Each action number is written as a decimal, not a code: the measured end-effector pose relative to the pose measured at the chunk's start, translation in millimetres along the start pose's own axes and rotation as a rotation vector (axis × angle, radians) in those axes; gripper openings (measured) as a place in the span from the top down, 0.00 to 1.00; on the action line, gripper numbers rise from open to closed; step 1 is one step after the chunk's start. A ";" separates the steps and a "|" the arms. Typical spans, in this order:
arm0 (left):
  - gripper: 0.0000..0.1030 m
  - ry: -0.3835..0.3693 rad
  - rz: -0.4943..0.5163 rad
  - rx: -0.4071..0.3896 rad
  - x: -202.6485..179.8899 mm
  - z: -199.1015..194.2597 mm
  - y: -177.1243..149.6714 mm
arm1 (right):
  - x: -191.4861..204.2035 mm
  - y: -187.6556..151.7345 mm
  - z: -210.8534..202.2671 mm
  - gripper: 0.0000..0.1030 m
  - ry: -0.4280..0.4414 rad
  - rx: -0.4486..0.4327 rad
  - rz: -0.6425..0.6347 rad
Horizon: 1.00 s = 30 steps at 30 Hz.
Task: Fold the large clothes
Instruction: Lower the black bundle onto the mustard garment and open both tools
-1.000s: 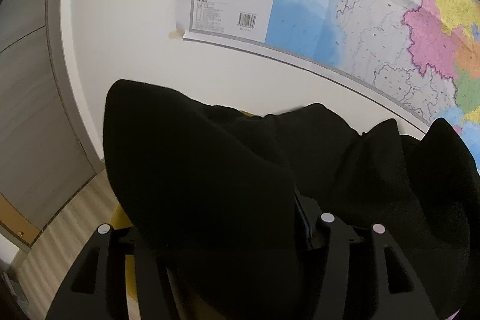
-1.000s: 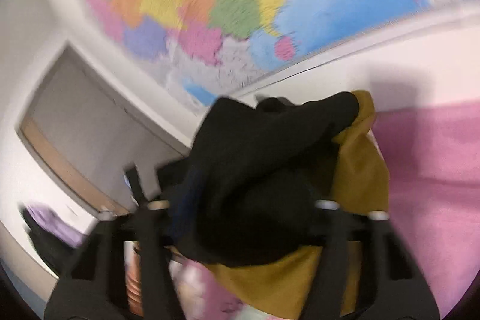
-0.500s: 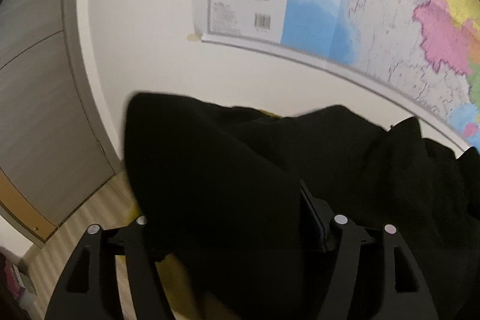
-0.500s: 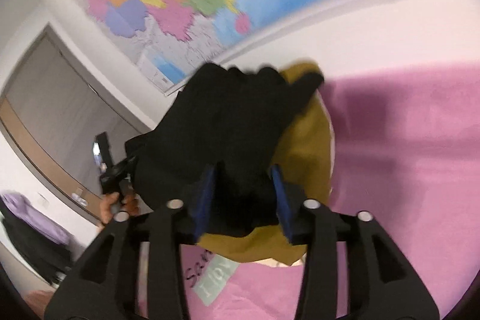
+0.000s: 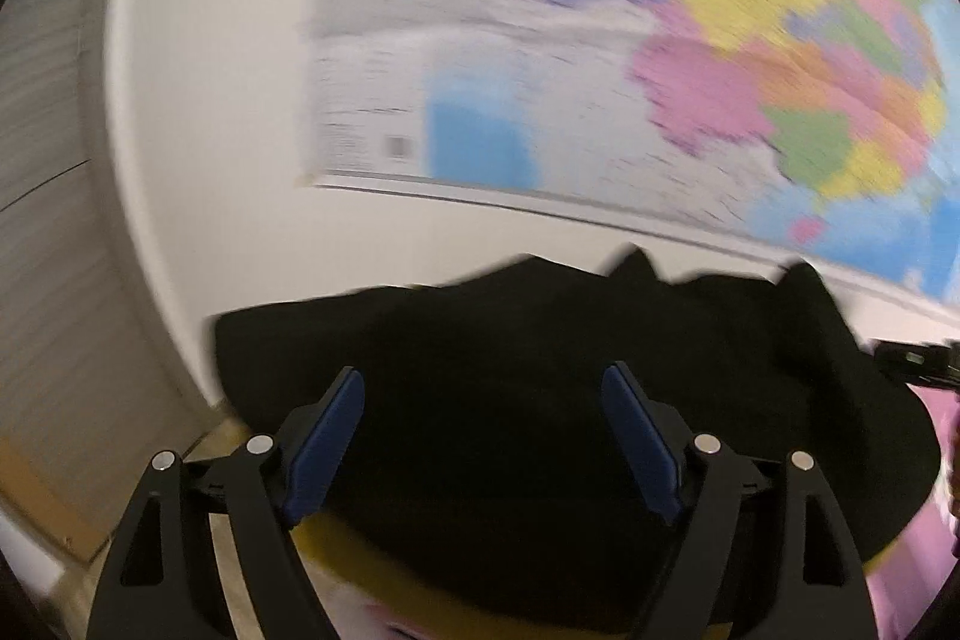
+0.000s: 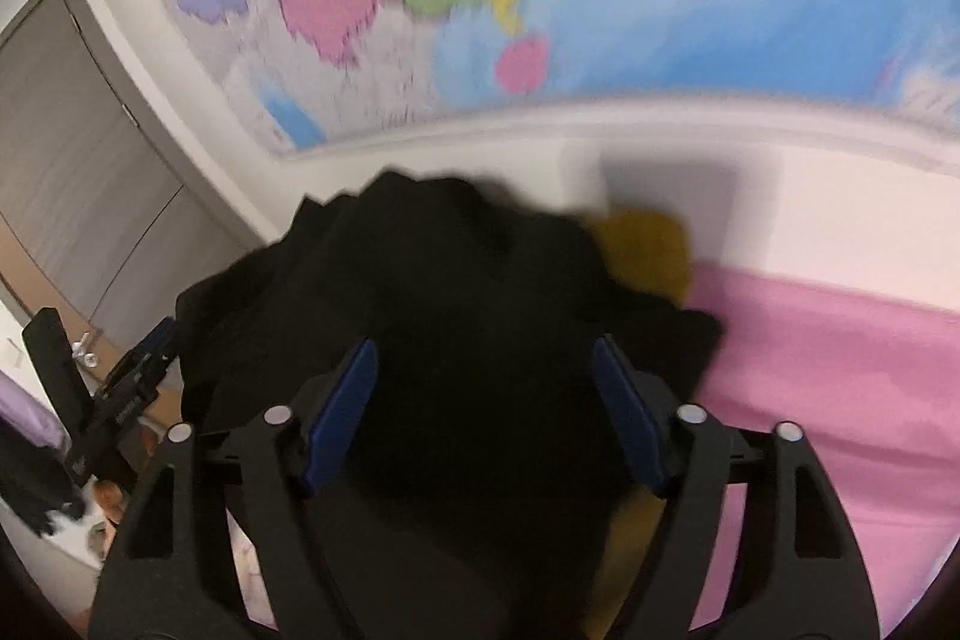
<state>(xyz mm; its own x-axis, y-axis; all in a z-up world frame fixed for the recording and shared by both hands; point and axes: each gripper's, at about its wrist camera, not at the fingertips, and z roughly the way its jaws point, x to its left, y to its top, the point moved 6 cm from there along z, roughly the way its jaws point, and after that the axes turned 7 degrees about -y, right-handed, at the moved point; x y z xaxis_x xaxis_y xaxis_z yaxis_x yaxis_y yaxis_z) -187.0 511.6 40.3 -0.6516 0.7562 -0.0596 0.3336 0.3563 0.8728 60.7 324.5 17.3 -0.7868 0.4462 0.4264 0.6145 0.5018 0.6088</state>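
A black garment [image 5: 540, 376] lies bunched in front of my left gripper [image 5: 483, 439], whose blue pads [image 5: 324, 442] stand wide apart; the cloth sits between them. In the right wrist view the same black garment [image 6: 456, 292] lies between the spread blue pads [image 6: 339, 412] of my right gripper [image 6: 483, 415]. A mustard-yellow cloth [image 6: 648, 244] shows behind and under the black one, and as a strip in the left wrist view [image 5: 384, 562]. Both views are motion-blurred. Neither gripper pinches the cloth.
A pink bed cover [image 6: 840, 400] lies to the right. A coloured wall map [image 5: 660, 40] hangs on the white wall behind. A grey door [image 6: 72, 148] is at the left. The left gripper [image 6: 129, 388] shows at the left in the right wrist view.
Both grippers have opened: their jaws were shut on the black garment and now stand wide apart. The garment has dropped lower in both views.
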 end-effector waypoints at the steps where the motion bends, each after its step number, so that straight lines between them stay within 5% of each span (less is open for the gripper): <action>1: 0.24 0.000 0.015 0.005 -6.4 3.8 -0.7 | 0.9 -0.9 0.1 0.75 0.020 -0.005 -0.009; 2: 0.24 0.001 0.038 0.026 -15.5 12.7 -2.7 | 0.0 0.3 -3.7 0.94 -0.006 -0.031 -0.021; 7: 0.23 0.050 -0.004 0.088 -13.1 35.0 -5.2 | -20.9 -3.1 -46.3 0.96 0.014 -0.156 0.050; 10: 0.22 0.051 -0.023 0.103 -7.7 38.6 -5.4 | -23.8 -14.3 -38.2 0.98 -0.014 -0.093 0.045; 12: 0.22 0.065 -0.008 0.101 -9.9 35.8 -1.7 | -18.5 -22.0 -31.2 0.95 -0.079 -0.058 -0.020; 16: 0.22 0.074 -0.001 0.073 -12.5 19.9 -0.1 | -13.5 -15.7 -47.6 0.89 -0.065 -0.125 -0.004; 18: 0.23 0.082 0.019 0.046 -16.6 10.4 1.7 | -6.7 -13.8 -60.5 0.70 -0.028 -0.163 0.000; 26: 0.23 -0.001 0.053 0.003 -43.9 -17.6 5.1 | 49.3 -28.9 -77.2 0.61 -0.004 -0.215 -0.196; 30: 0.22 -0.048 0.080 0.005 -60.9 -18.2 -1.0 | 63.5 -38.2 -58.0 0.61 -0.001 -0.155 -0.257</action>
<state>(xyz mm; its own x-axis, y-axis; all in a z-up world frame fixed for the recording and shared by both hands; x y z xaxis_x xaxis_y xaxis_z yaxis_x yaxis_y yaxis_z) -160.0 455.2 51.8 -0.5894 0.8077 -0.0128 0.3873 0.2965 0.8730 -16.1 290.6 59.9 -0.9153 0.3202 0.2445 0.3791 0.4794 0.7915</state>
